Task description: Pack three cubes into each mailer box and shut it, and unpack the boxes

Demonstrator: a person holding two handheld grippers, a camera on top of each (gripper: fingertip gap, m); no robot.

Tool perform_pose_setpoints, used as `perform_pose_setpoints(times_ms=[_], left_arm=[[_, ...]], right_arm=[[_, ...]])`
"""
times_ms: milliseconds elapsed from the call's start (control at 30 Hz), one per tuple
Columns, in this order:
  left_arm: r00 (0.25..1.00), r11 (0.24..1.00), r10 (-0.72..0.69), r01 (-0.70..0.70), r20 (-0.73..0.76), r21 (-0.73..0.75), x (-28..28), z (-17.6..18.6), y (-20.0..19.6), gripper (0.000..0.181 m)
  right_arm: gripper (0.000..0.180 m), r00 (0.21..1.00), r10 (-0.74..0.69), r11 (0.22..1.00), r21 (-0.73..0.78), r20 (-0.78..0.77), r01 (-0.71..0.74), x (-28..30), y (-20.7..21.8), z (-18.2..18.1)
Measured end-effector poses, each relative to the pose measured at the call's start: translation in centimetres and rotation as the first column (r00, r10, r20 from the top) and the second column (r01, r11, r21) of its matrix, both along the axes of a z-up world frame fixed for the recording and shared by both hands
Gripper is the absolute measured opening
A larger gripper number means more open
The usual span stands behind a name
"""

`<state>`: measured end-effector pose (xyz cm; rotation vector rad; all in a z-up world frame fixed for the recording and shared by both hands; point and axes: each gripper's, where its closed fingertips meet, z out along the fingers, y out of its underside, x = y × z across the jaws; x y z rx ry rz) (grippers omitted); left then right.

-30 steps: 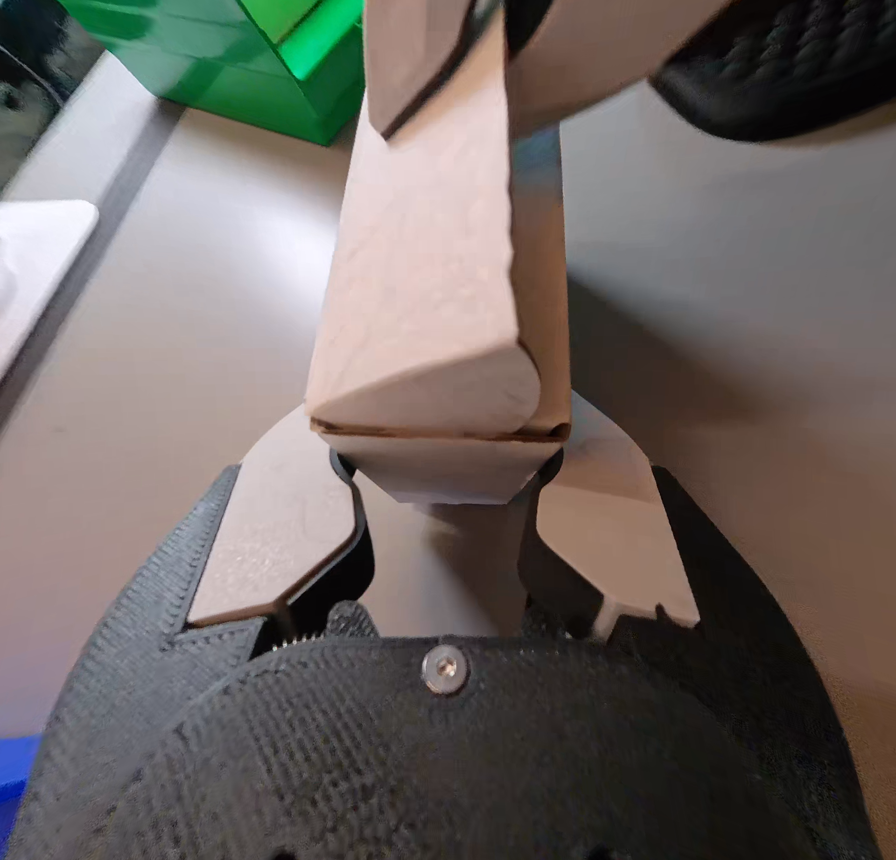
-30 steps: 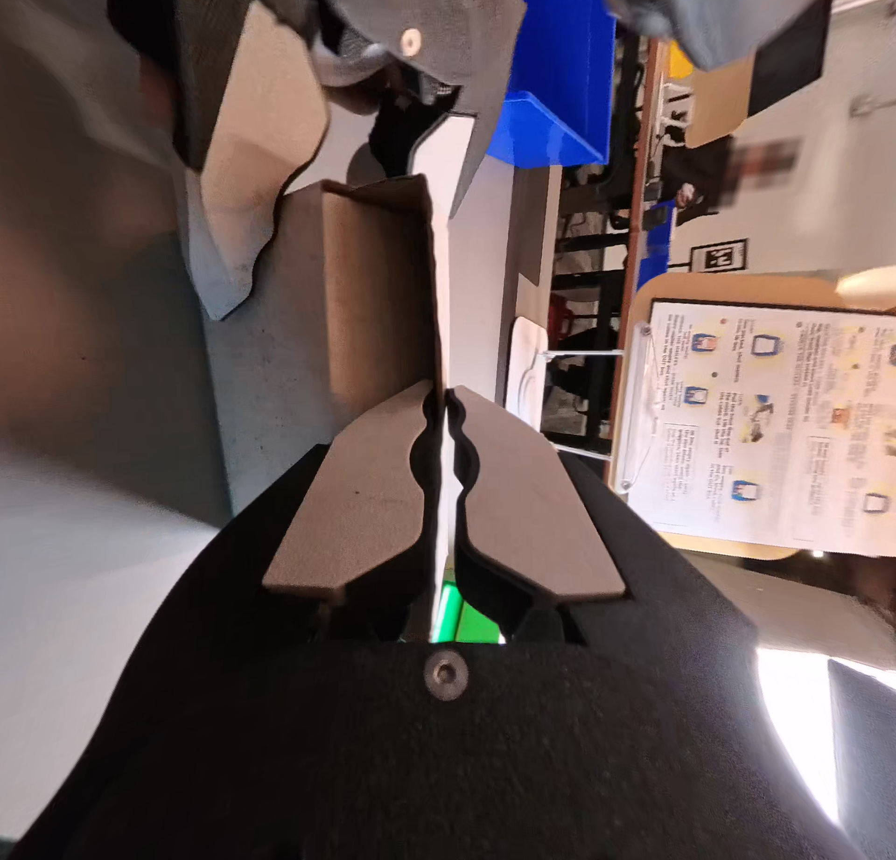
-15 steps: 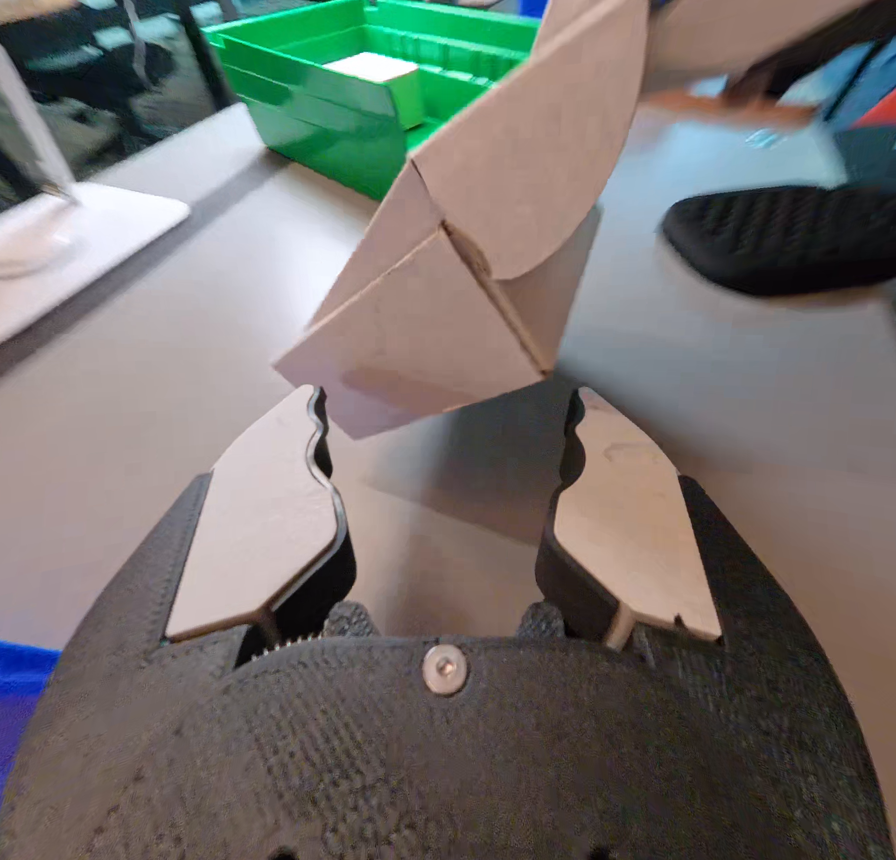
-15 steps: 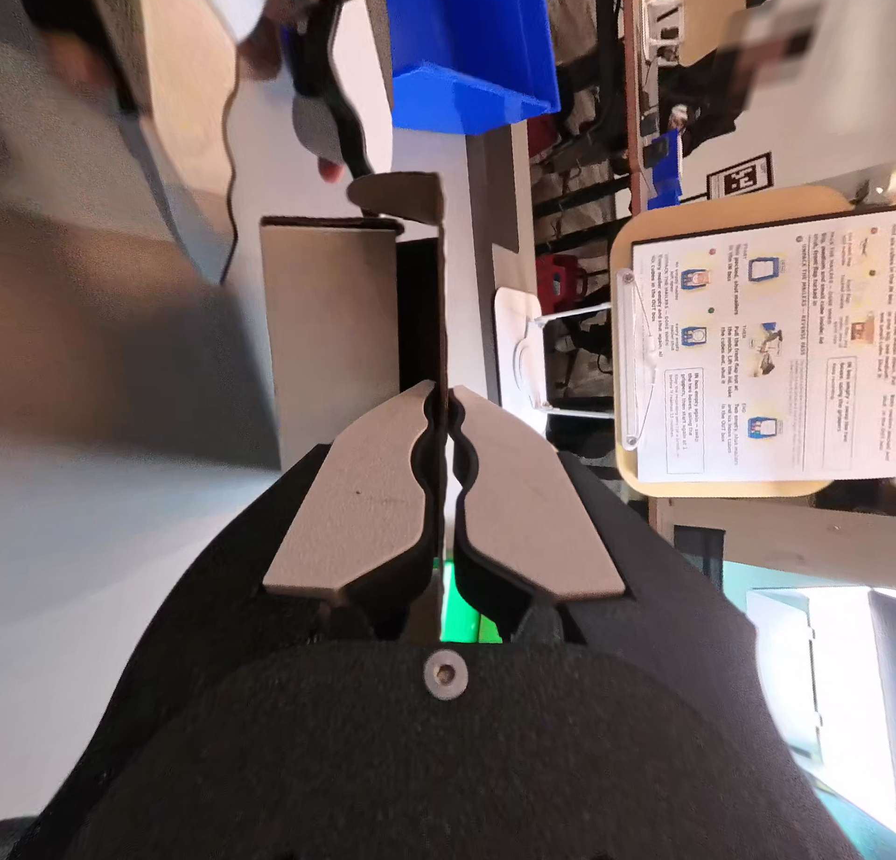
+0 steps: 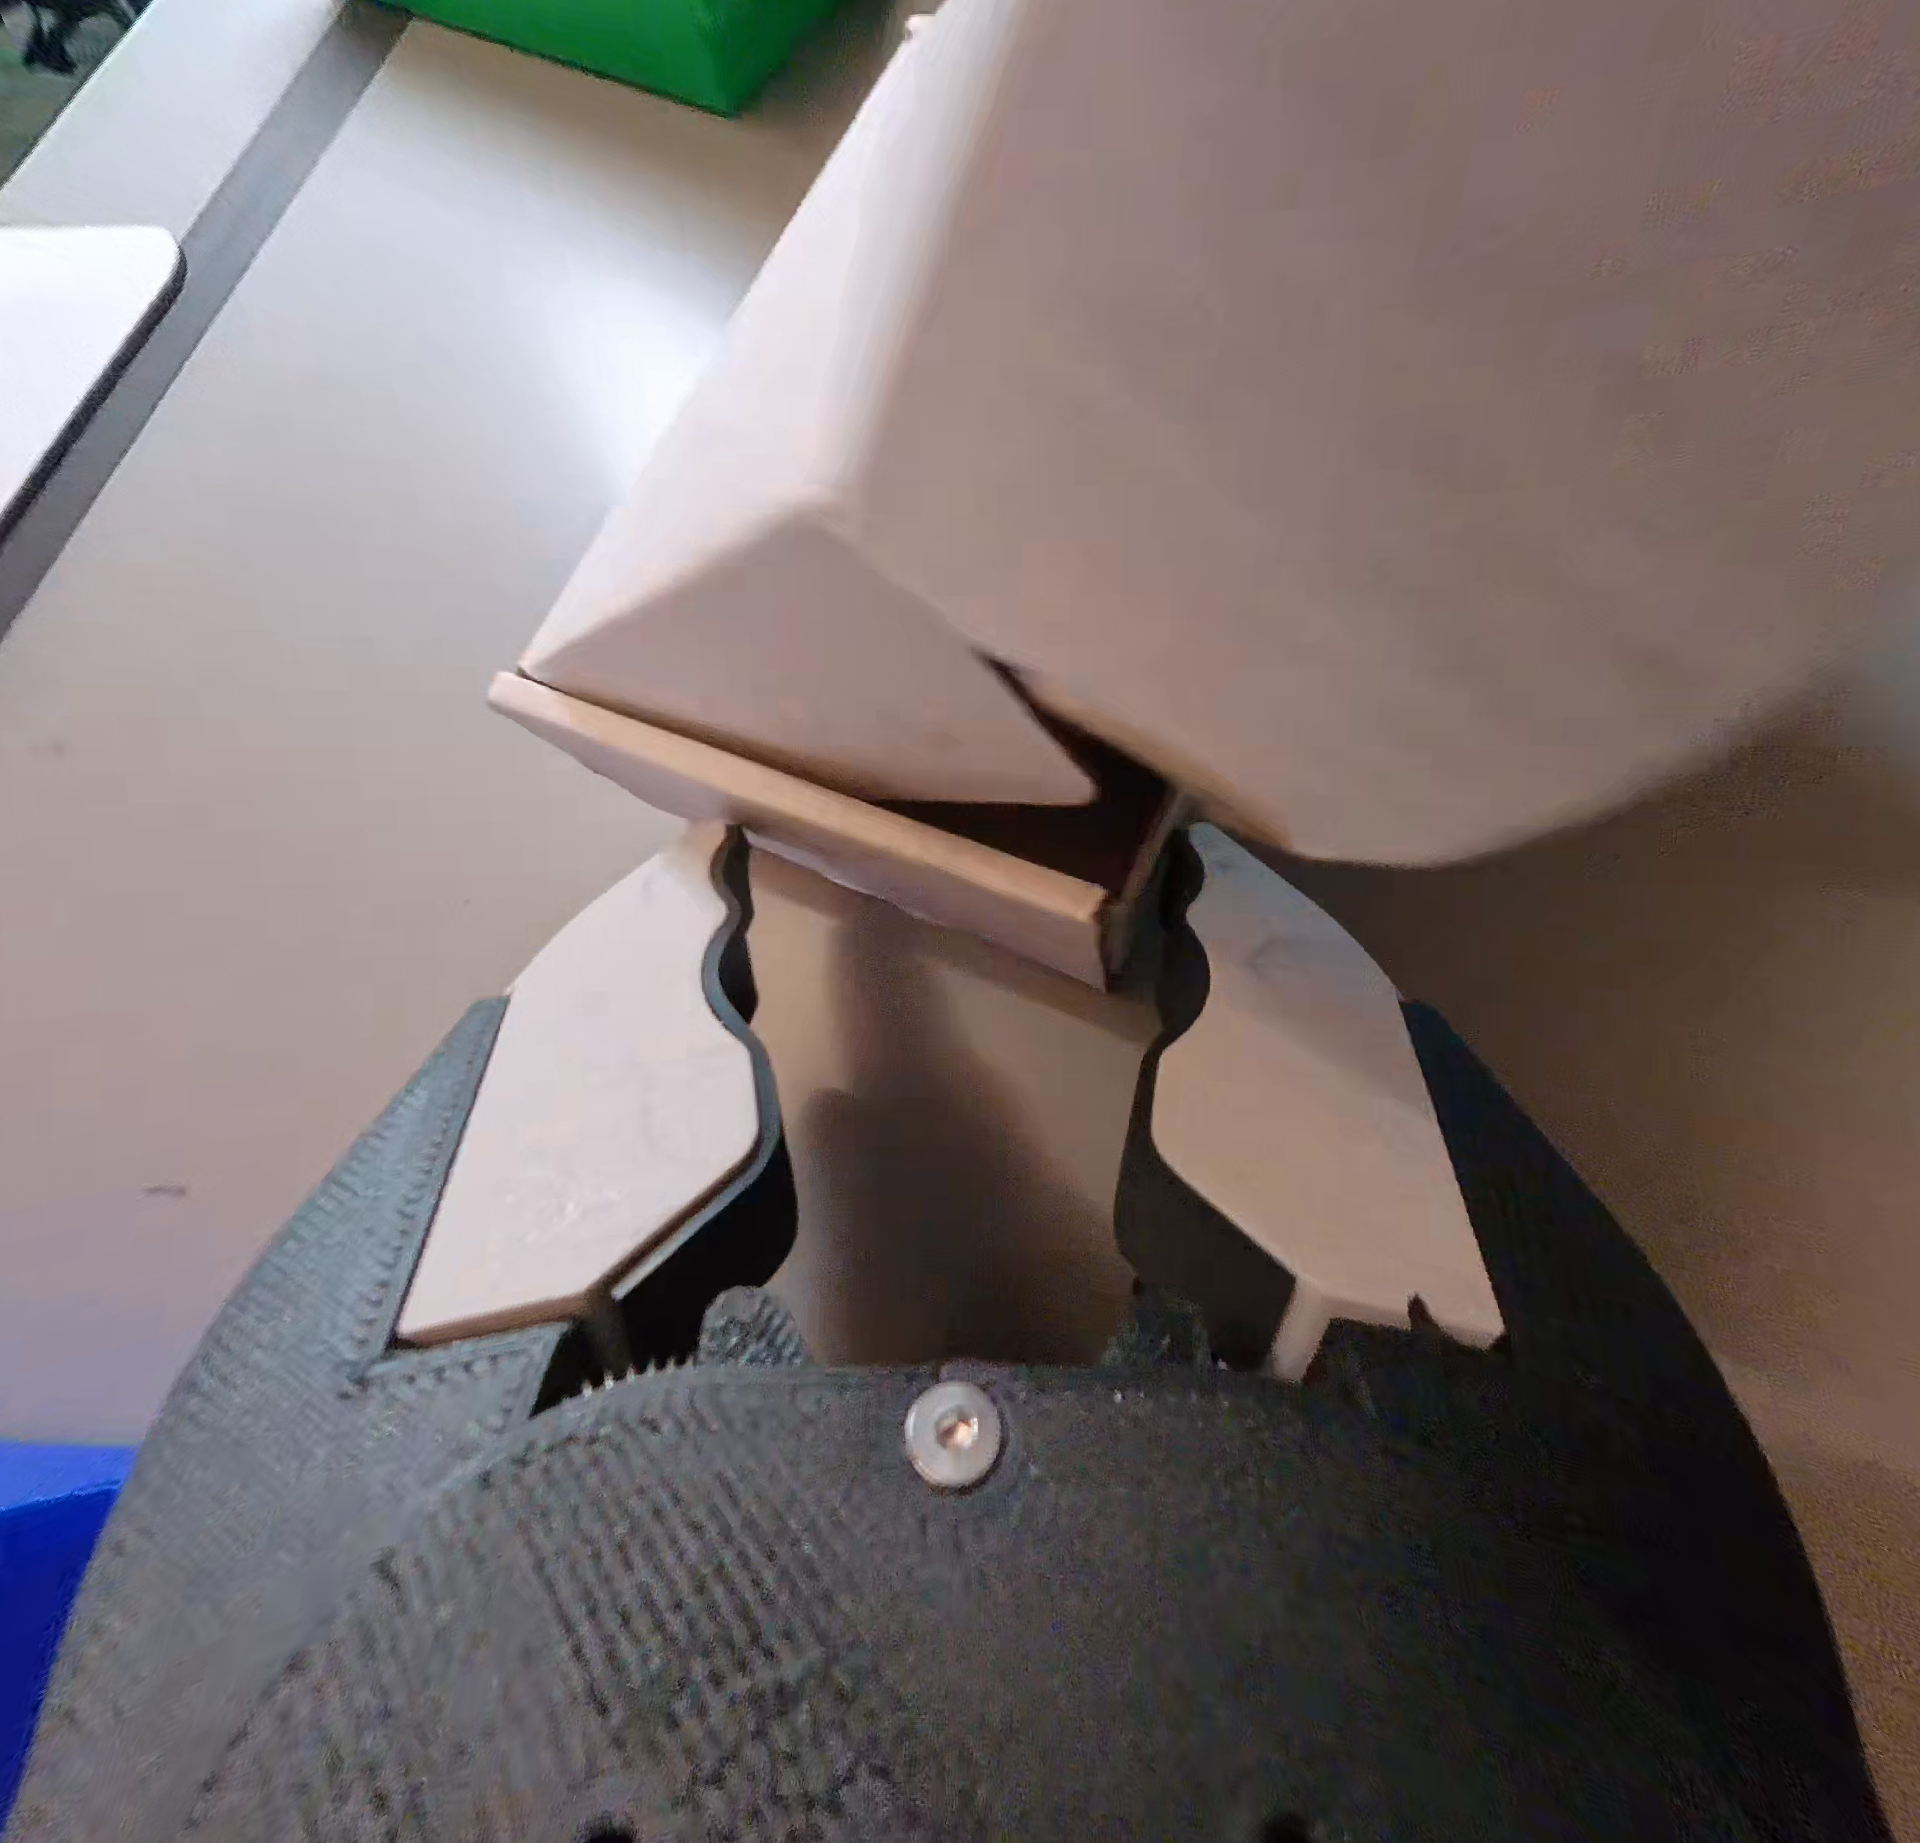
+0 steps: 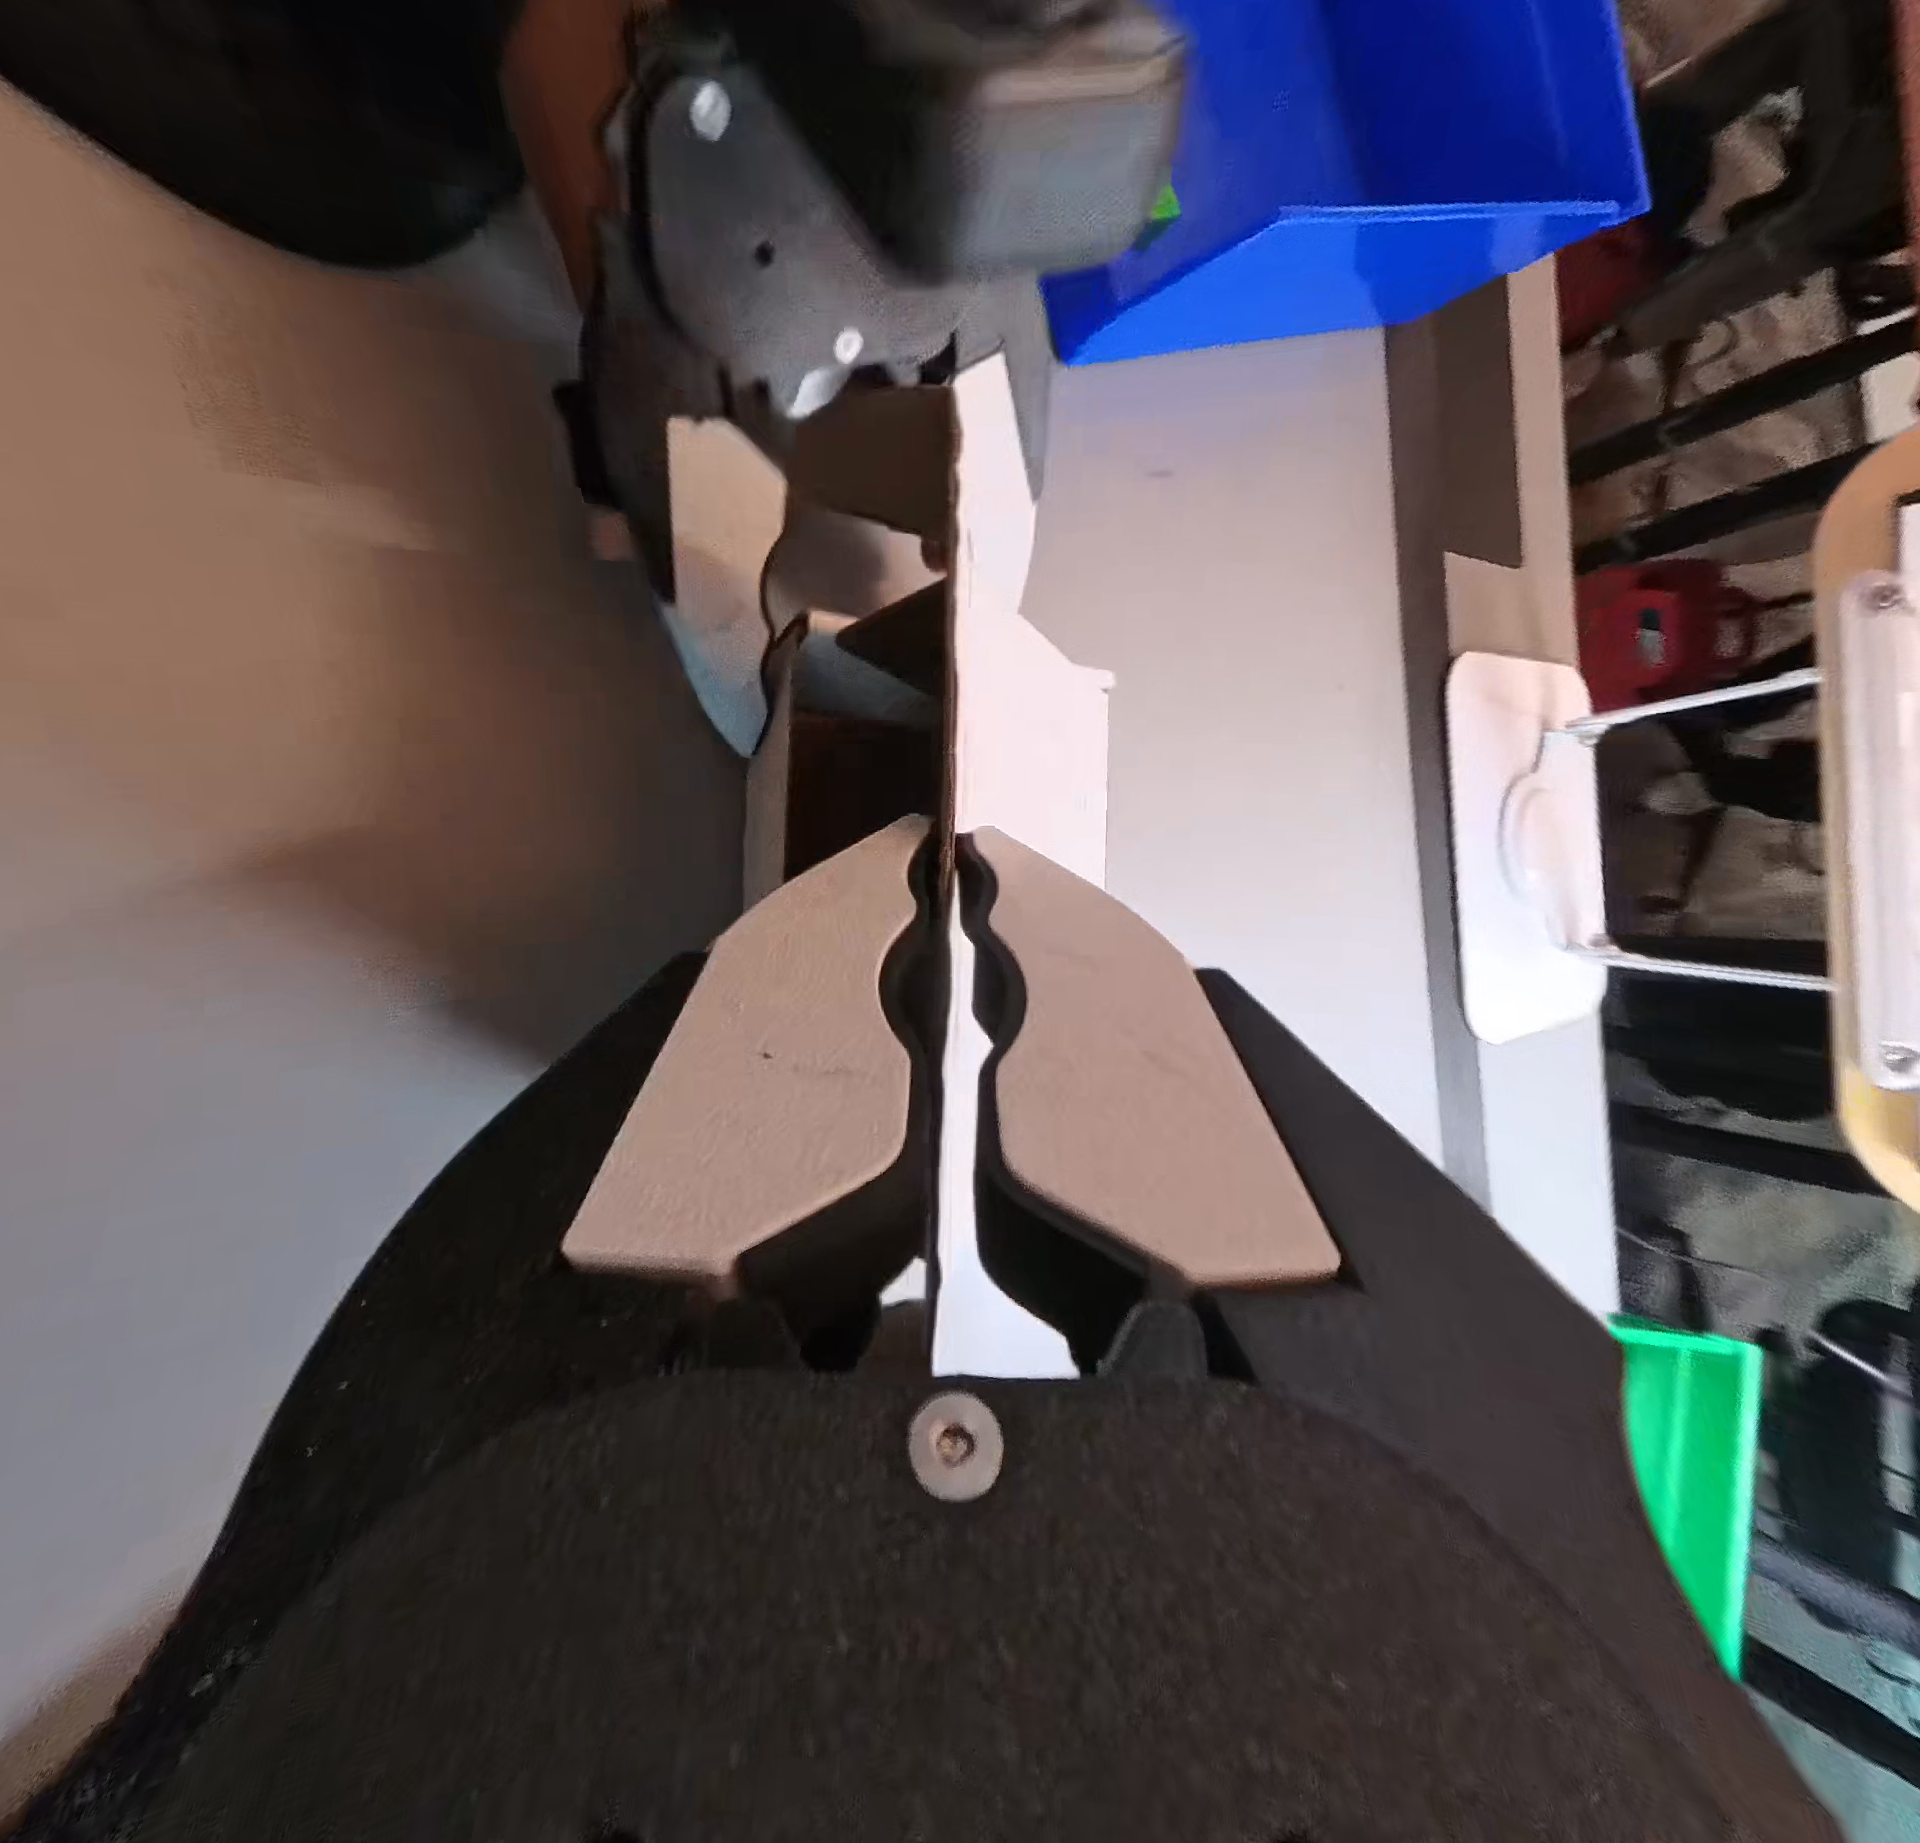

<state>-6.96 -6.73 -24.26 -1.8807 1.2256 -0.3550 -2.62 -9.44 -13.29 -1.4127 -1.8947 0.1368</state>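
A brown cardboard mailer box [image 5: 1143,391] hangs tilted above the grey table [image 5: 260,806]. My left gripper [image 5: 961,843] has its jaws part way closed on the box's near lower end, and both pads touch it. My right gripper [image 6: 951,853] is shut on a thin cardboard panel of the same box [image 6: 862,484], seen edge-on between the pads. The left gripper also shows in the right wrist view [image 6: 727,588], at the box's far end. No cubes are in view, and the inside of the box is mostly hidden.
A green bin [image 5: 623,6] stands at the far side of the table and also shows in the right wrist view [image 6: 1683,1481]. A blue bin [image 6: 1351,131] stands behind the left gripper. A white stand base [image 6: 1517,837] sits by the table's edge. Tip to tip, the grippers are about 12 centimetres apart.
My left gripper let go of the box's flap and opened wide half a second ago, and has now closed in on the box's lower end. The right gripper has kept its hold while the box turned.
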Motion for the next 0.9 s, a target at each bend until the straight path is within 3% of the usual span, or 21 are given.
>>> perform_pose_setpoints(times_ms=[133,367,700,900], left_arm=[[0.999,0.997,-0.005,0.008,-0.05,0.072,0.1,0.2,0.1,0.071],[1.0,0.994,-0.002,0.002,0.006,0.111,-0.1,1.5,0.3,0.047],[0.991,0.943,-0.061,0.018,0.118,0.334,-0.4,6.4,-0.3,0.032],[0.991,0.933,-0.064,0.102,-0.121,0.346,-0.4,3.6,-0.5,0.026]], right_arm=[[0.002,1.0,0.003,0.993,-0.119,-0.015,-0.005,0.1,1.4,1.4],[0.002,1.0,0.01,0.957,-0.29,0.008,-0.007,0.1,5.2,2.5],[0.002,0.998,0.004,0.92,-0.391,0.057,0.019,-1.0,7.6,2.8],[0.002,0.997,0.044,0.914,-0.405,0.07,-0.012,-1.8,6.0,3.0]])
